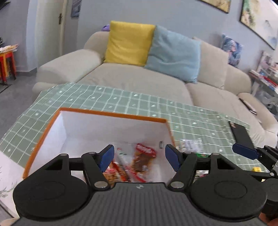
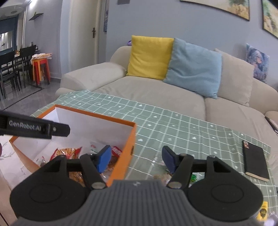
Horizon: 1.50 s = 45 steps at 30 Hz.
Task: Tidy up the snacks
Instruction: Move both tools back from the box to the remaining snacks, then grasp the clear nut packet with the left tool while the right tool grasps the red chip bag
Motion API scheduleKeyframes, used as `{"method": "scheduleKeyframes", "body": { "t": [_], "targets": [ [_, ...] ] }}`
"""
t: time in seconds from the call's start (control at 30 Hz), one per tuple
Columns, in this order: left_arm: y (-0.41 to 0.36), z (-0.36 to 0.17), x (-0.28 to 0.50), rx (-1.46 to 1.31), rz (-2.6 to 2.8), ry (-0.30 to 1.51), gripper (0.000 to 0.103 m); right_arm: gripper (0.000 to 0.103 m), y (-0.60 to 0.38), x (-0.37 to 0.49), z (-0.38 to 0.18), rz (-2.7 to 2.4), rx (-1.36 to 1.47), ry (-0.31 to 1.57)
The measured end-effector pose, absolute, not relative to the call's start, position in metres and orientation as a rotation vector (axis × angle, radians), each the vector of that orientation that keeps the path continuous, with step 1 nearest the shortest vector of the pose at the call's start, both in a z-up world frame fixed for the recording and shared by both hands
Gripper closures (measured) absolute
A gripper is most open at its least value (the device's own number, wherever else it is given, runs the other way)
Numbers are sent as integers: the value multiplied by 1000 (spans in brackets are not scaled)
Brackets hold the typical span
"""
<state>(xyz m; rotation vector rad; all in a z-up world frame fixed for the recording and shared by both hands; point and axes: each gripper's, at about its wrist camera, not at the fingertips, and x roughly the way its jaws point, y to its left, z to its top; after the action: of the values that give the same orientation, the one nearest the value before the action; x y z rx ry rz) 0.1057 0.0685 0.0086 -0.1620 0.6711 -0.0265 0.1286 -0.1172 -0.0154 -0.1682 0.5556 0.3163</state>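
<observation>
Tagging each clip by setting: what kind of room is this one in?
A home living room, most likely. A beige sofa with a yellow cushion and a blue cushion stands behind a low table under a green checked cloth, framed pictures hang on the wall, and dining chairs show through an opening.

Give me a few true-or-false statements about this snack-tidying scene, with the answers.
1. The orange box already holds snack packets. True.
2. The right tool is clamped on a packet. False: it is open, with nothing between its blue pads.
3. A black notebook lies on the green checked tablecloth. True.
4. The yellow cushion sits on the table. False: it leans on the sofa, beside a blue cushion.
5. The left tool is open. True.
</observation>
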Motion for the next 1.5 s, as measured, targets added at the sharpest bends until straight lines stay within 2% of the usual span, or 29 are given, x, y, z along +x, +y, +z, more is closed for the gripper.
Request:
{"method": "scheduleKeyframes", "body": {
  "t": [0.23, 0.53, 0.87, 0.97, 1.23, 1.5],
  "targets": [
    [25, -1, 88, -76, -133, 655, 24, 36, -159, 101, -25, 211, -168, 558],
    [-30, -23, 70, 16, -276, 699, 24, 35, -214, 76, -57, 84, -123, 651],
    [-62, -46, 66, 63, -347, 731, 24, 28, -245, 60, -90, 43, -110, 710],
    [-67, -51, 70, 77, -351, 742, 24, 25, -249, 62, -94, 40, -93, 718],
    [-81, -59, 95, 146, -354, 762, 25, 24, -253, 79, -104, 66, -60, 725],
    [-96, -66, 141, 251, -363, 832, 25, 20, -246, 115, -122, 138, -178, 744]
  ]
}}
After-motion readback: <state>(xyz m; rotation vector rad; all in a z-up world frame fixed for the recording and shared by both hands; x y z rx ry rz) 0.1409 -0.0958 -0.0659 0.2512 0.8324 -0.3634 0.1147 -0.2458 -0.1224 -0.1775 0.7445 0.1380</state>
